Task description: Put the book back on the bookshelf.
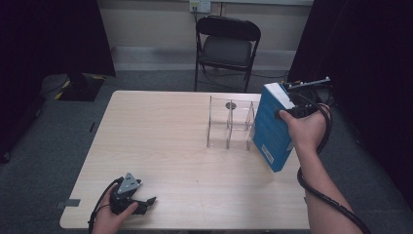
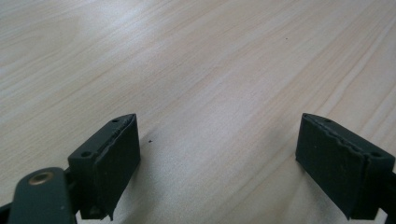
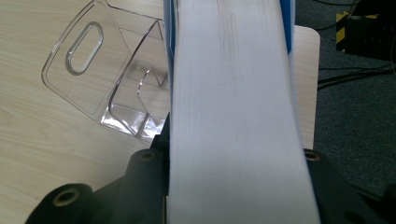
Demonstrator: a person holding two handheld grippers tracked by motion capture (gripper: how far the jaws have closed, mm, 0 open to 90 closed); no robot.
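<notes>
Right now the R gripper (image 1: 287, 113) is clamped on a blue book (image 1: 272, 127), jaws on either side of its page block (image 3: 233, 116), holding it tilted in the air over the table's right edge, just beside the clear rack (image 1: 230, 122). The rack stands upright toward the far right of the table (image 1: 160, 146), w/ its slots looking bare. The L gripper (image 1: 141, 202) rests near the front left corner, jaws spread wide, nothing btwn them. Step in hand, I'd say: carrying the book to the rack. Next move prob needs the book turned upright, lined up w/ a slot, then lowered in w/o knocking the dividers; L could steady the rack.
</notes>
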